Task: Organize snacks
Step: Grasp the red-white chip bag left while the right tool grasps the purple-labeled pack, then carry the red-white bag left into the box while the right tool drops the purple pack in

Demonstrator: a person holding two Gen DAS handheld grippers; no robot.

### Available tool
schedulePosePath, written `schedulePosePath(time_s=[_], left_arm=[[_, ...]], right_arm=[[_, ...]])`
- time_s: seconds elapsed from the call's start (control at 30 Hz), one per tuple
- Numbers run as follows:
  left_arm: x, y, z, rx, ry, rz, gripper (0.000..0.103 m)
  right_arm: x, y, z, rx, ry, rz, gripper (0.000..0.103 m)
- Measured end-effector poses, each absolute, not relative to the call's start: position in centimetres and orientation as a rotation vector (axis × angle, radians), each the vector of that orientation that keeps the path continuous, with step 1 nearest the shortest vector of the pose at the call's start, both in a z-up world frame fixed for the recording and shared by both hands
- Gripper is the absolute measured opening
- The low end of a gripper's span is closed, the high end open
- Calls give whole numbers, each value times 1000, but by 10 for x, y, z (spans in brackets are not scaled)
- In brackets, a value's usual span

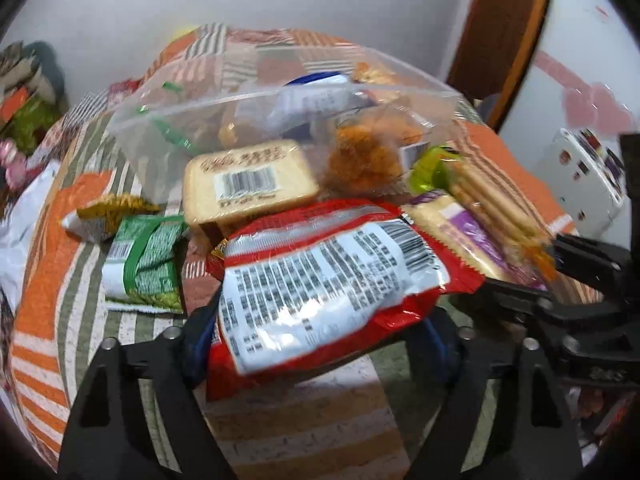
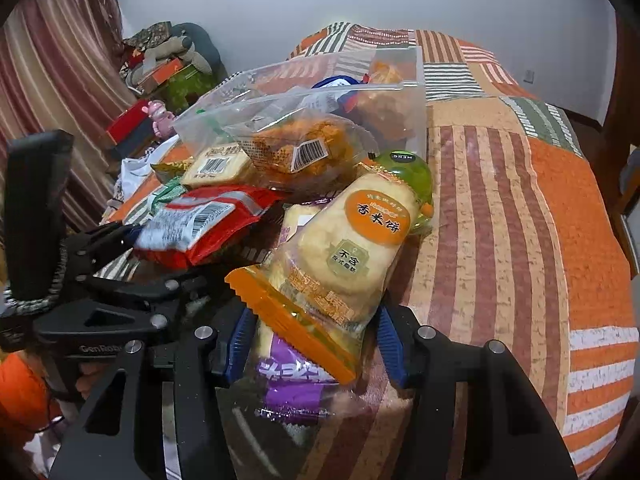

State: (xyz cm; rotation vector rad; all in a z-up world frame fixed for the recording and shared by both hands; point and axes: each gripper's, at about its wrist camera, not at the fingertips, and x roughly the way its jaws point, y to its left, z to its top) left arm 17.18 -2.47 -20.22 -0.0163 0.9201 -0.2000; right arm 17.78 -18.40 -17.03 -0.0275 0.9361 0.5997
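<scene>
A red snack packet (image 1: 320,280) with a white printed back lies between the blue pads of my left gripper (image 1: 320,332), which press on its sides. The right wrist view has this packet (image 2: 208,224) at the left. My right gripper (image 2: 312,344) is shut on a rice cracker pack (image 2: 352,240) with an orange label, which rests over a purple pack (image 2: 292,384). Behind the pile stands a clear plastic bag (image 1: 256,92) with several snacks inside. In the left wrist view the right gripper (image 1: 552,272) reaches in from the right edge.
A barcoded bread pack (image 1: 248,184), a green packet (image 1: 140,264) and a yellow packet (image 1: 108,212) lie on the patchwork bed cover (image 2: 520,220). A green jelly cup (image 2: 408,172) sits behind the cracker pack. Boxes and clutter (image 2: 160,80) stand by the curtain at the left.
</scene>
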Motion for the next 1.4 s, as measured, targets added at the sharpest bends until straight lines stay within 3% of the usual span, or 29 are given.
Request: schedulePosePath(time_s=[0.07,0.2,0.8,1.4], left_arm=[[171,-24,-198,-6,917,-210,64],[167,-19,-192,-5,910,-210,61],[122,23,-123,-58,757,-128,61],[141,53,-93,-98,683,-73,61]], right_arm=[[177,-183,-170,-39,931,594,43],[176,-186,-167,-6,933,614,43],[152,-171,-119,10,808,703,41],[182,-177,-70,49,647,627,41]])
